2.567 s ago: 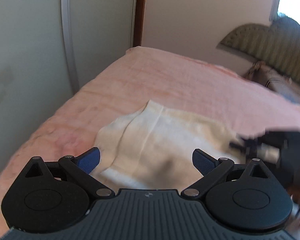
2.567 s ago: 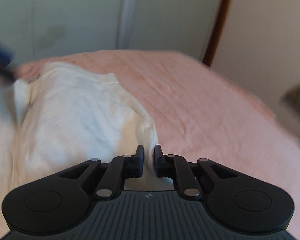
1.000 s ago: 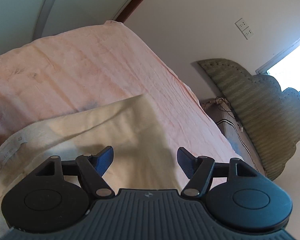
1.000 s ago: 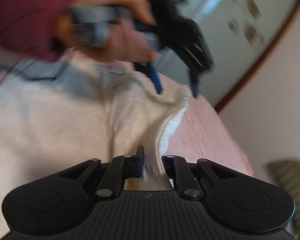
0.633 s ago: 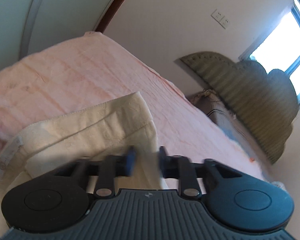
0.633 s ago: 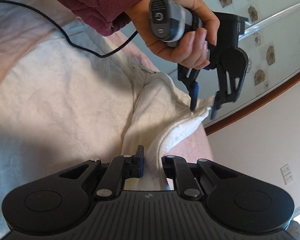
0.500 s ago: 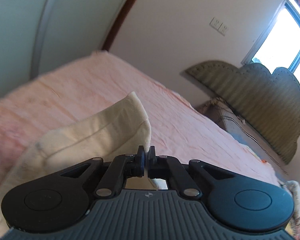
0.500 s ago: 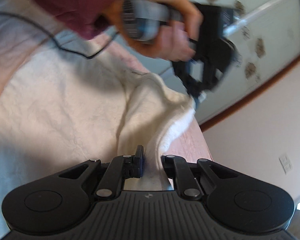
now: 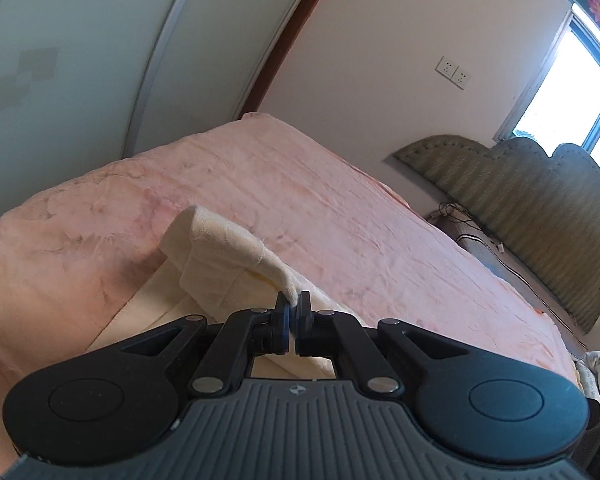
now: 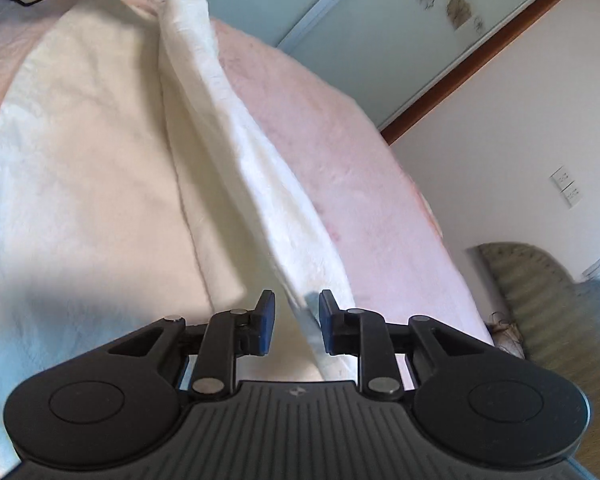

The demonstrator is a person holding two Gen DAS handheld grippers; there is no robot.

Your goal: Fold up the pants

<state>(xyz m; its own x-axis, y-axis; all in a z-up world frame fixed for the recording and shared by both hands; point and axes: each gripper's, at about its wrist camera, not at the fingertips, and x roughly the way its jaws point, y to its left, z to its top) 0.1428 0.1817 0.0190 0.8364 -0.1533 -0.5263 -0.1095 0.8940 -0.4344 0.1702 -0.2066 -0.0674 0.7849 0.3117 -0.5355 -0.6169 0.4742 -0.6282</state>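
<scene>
Since the earlier frame, left gripper [image 9: 293, 312] jaws have clenched on the pants [image 9: 228, 256] edge; right gripper [image 10: 296, 316] jaws have just been opening, released around cloth. Pants lie mid-frame on the bed [image 9: 340, 216].

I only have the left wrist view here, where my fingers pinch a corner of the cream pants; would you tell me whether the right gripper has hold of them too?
Observer: It does not seem so. The right gripper has cloth between its fingers, but the pads do not appear to press on it; its jaws have just been opening.
Operator: Which part of the garment is that, if you can tell?
Observer: It is a raised edge of the pants, which runs from the right fingers up to the left gripper.
Operator: And the rest of them?
Observer: The rest lies spread on the pink bed cover, to the left of that raised edge in the right wrist view.
</scene>
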